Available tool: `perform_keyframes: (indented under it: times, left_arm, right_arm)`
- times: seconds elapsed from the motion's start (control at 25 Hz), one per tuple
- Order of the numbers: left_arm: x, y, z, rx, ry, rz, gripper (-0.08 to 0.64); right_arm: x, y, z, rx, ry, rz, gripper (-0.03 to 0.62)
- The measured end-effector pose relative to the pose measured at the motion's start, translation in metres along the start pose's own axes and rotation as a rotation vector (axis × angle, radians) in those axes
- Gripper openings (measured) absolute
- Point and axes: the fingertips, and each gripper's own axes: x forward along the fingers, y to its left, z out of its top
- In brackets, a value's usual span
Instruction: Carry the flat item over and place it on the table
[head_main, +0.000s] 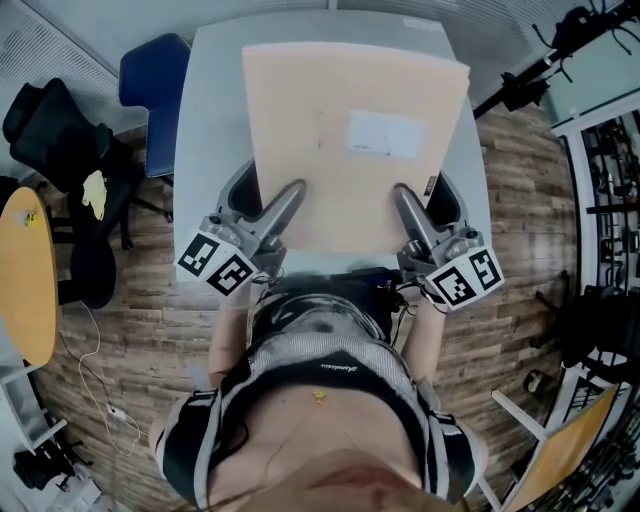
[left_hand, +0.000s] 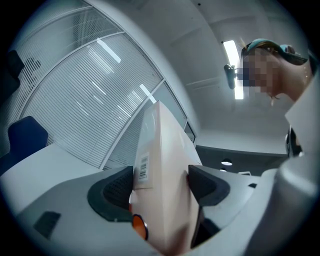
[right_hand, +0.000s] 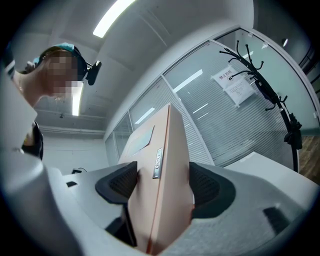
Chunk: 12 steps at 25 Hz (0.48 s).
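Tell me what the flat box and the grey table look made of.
The flat box is probably cardboard: matte pale tan, with a seam along its edge and a white stuck-on label. The table has a smooth, matte light grey top, likely laminate; its core cannot be told.

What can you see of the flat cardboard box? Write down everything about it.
The flat box is pale peach cardboard, rectangular and thin, with a white label on its top face and a barcode sticker on one edge. It lies broad side up over the grey table, covering most of it; whether it rests there cannot be told. The left tongs and right tongs each clamp its near edge, one toward either end.
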Motion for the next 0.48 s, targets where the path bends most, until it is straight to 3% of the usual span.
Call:
perform_keyframes:
  times: [0.48]
  left_arm:
    - [0.014,0.018,0.001,-0.002,0.015,0.015,0.333]
  right_arm:
    - [0.018,-0.014,-0.004,0.015,0.008,-0.006,0.308]
